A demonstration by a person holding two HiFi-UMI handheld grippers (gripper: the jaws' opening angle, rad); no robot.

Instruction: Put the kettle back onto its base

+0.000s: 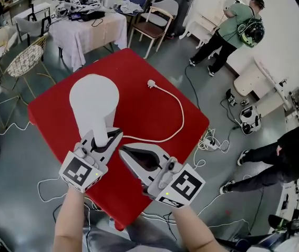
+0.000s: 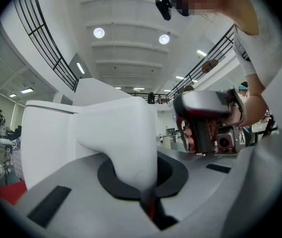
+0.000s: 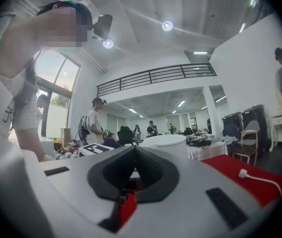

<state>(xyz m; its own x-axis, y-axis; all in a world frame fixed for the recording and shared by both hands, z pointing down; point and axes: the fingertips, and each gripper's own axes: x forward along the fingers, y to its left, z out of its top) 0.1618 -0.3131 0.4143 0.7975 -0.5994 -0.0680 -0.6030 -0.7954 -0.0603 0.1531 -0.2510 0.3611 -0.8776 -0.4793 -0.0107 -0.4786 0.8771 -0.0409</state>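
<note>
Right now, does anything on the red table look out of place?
Nothing spilled or damaged. The kettle stands upright, the left gripper shut on its handle. One oddity: the plug lies loose on the red table, its cord looping across. No base shows; the kettle may cover it.

A square table covered in red stands on a grey floor. A white kettle, seen from above, sits over the table's left half. Its underside is hidden, so what it rests on cannot be told. A white power cord loops across the red surface, its plug lying near the far edge.
</note>
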